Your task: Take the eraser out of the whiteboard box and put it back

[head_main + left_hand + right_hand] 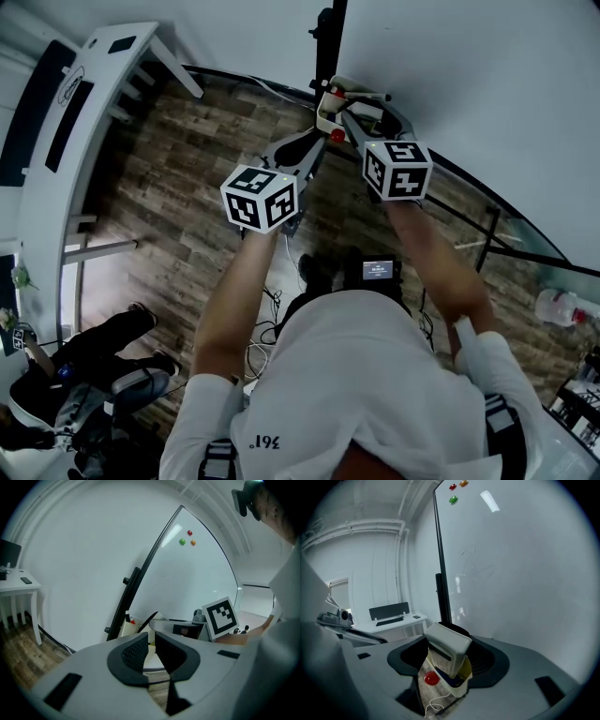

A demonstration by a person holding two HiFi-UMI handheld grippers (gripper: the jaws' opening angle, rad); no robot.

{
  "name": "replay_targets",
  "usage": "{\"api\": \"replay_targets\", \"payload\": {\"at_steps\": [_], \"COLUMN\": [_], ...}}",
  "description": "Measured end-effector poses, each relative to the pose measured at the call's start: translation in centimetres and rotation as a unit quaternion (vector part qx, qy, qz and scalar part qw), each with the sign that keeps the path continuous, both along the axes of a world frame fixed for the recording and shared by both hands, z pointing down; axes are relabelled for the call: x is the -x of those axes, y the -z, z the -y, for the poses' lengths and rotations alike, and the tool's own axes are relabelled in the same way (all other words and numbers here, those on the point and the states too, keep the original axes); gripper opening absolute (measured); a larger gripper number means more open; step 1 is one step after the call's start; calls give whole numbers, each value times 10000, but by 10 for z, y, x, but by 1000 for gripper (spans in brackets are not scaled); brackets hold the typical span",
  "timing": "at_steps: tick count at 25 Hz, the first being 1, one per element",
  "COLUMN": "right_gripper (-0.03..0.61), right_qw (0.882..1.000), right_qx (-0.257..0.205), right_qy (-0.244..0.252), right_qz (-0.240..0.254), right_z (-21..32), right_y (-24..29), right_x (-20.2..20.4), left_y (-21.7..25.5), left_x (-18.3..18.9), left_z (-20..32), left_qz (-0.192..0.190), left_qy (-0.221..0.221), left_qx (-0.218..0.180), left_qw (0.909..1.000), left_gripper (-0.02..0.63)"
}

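Observation:
A cream whiteboard box (330,120) with a red magnet (337,135) on it hangs at the foot of the whiteboard (487,84). In the right gripper view the white eraser (447,648) stands tilted over the box (457,686), its lower end inside, and my right gripper (449,654) is shut on it. That gripper (353,111) reaches the box from the right. My left gripper (312,150) hovers just left of the box; its jaws (150,645) stand nearly together with nothing between them.
A white desk (75,122) stands at the far left. A seated person (84,366) is at the lower left. A black stand pole (325,42) rises behind the box. Cables (272,305) lie on the wood floor. A bottle (561,307) sits at the right.

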State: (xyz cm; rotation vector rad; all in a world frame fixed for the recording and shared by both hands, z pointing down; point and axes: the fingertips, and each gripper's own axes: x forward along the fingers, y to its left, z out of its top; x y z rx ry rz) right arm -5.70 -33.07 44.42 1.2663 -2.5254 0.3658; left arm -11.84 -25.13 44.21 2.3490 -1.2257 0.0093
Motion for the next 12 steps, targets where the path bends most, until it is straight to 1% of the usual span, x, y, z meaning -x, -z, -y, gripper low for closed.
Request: {"api": "replay_targets", "payload": {"at_steps": [6, 12], "right_gripper": [278, 278], "right_qw": [9995, 9989], "right_qx": [67, 2], "right_qy": [-194, -183], "right_qz": [-232, -443], "right_z": [5, 5], "right_y": [-20, -28], "right_x": [4, 14], "left_y": [-6, -10], "left_x": [2, 4], "left_z": [0, -2], "left_qz": [-57, -86], "left_qy": [3, 1], "left_qx": [78, 141], "left_qw": [10000, 9999], "left_gripper": [35, 35]}}
